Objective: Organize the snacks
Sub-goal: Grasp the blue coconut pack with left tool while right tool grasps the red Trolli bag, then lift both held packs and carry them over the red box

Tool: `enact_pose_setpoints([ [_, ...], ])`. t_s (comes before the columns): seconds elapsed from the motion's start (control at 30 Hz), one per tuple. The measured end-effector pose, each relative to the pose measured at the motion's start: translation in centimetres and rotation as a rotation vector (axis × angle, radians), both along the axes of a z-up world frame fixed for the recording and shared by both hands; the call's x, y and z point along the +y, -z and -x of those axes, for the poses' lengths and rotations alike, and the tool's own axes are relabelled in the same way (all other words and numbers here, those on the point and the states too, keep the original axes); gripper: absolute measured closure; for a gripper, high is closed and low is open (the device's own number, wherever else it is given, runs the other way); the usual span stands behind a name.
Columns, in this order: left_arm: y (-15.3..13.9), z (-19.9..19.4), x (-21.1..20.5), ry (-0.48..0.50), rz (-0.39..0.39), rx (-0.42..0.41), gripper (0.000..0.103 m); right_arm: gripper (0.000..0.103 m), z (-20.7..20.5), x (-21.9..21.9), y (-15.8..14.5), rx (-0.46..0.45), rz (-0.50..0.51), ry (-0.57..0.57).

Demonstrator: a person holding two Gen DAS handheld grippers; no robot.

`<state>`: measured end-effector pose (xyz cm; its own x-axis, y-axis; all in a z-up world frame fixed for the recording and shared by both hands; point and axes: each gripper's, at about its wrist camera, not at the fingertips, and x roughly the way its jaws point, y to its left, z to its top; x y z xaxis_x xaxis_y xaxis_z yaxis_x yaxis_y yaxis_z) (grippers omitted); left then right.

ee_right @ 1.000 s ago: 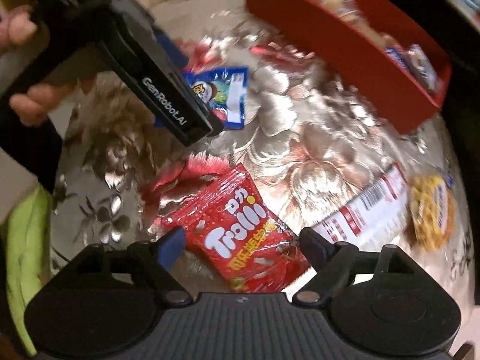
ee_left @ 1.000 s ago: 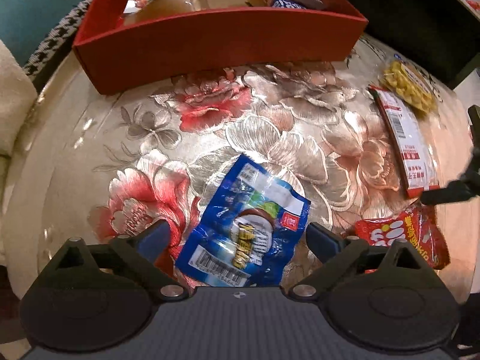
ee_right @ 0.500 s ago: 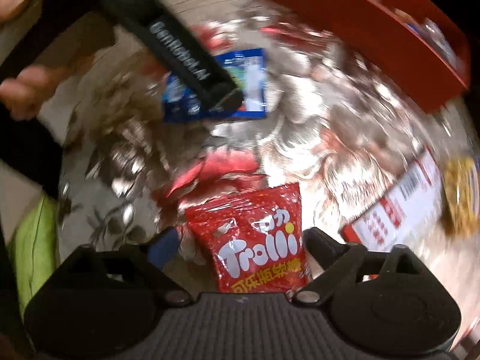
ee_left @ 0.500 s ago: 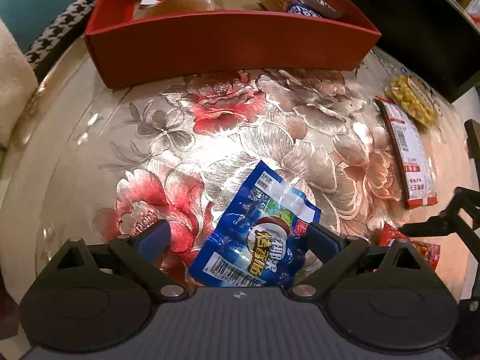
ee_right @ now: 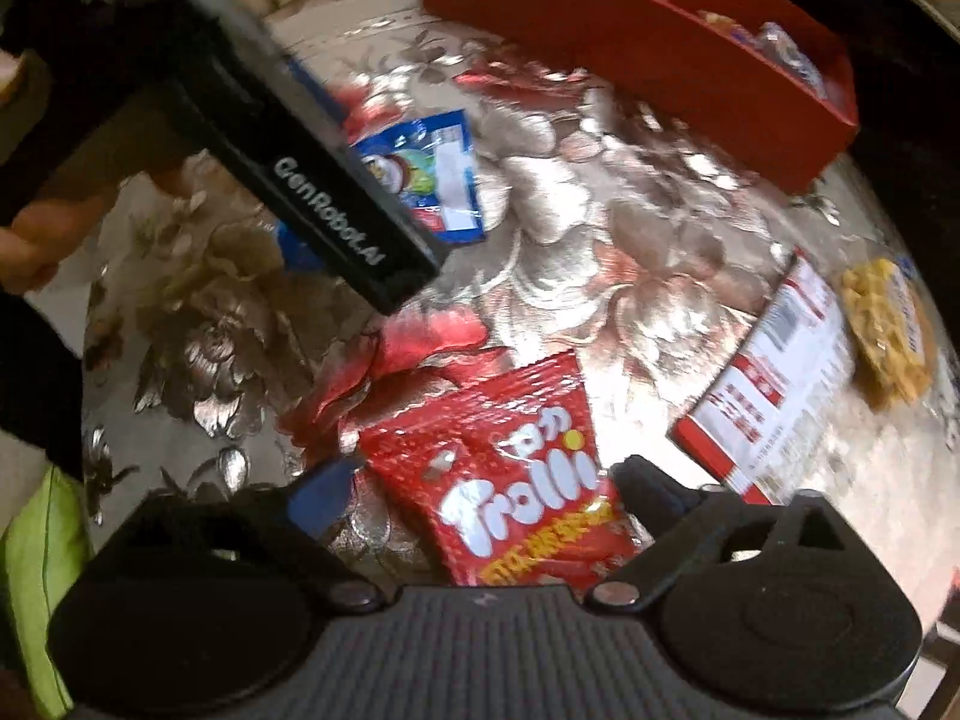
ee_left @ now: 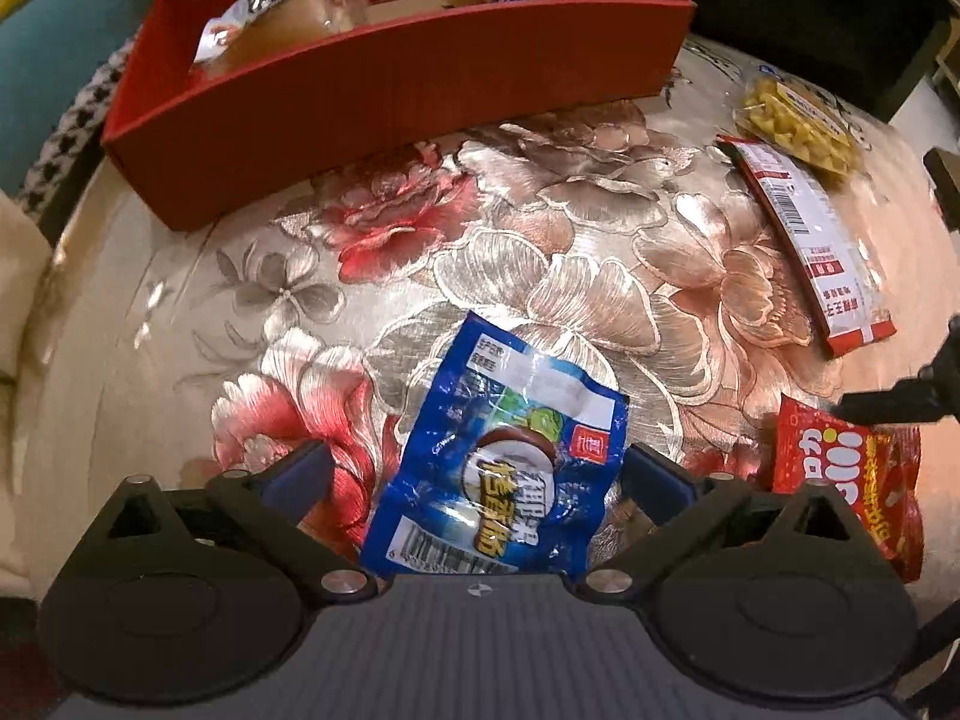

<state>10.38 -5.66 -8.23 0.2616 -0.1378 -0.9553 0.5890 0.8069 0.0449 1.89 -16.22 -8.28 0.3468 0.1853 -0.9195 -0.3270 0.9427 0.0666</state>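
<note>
Both grippers are pointing steeply down, each straddling its own snack so the jaws can pinch from either side. The left gripper point(ee_left: 474, 474) is opening wide around the crinkled blue foil packet point(ee_left: 498, 474), pads clear of it. The right gripper point(ee_right: 486, 486) is closing on the red Trolli gummy bag point(ee_right: 510, 480), not yet pinching. Both snacks are lying flat on the flowered tablecloth point(ee_left: 540, 228), short of the red cardboard box point(ee_left: 390, 72). Compared with a second ago, the Trolli bag is sitting squarer between the right jaws.

Lower edge of blue snack packet point(ee_left: 498, 468) hidden behind gripper body between the fingers, red Trolli bag point(ee_right: 510, 492) likewise cut off at its near end, red box point(ee_right: 648, 54) contents smeared by blur, far beyond the fingertips, unreadable.
</note>
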Motion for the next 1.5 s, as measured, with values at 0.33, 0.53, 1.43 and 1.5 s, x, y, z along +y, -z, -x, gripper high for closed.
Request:
enact_pose_setpoints([
  [0.33,-1.1,2.7,0.6,0.058,-0.025,-0.022,0.009,0.043,0.6,-1.9,-1.1,0.021,-0.074,0.123],
  [0.53,-2.1,2.8,0.6,0.03,-0.009,-0.007,0.024,0.046,0.6,-3.0,-1.5,0.021,-0.123,0.167],
  [1.43,-5.7,1.3,0.4,-0.07,0.096,-0.06,0.025,0.046,-0.9,-6.7,-4.8,-0.105,-0.207,0.308],
  [1.5,-5.9,1.3,0.4,-0.073,0.103,-0.065,0.025,0.046,-1.0,-7.0,-5.0,-0.11,-0.216,0.314],
])
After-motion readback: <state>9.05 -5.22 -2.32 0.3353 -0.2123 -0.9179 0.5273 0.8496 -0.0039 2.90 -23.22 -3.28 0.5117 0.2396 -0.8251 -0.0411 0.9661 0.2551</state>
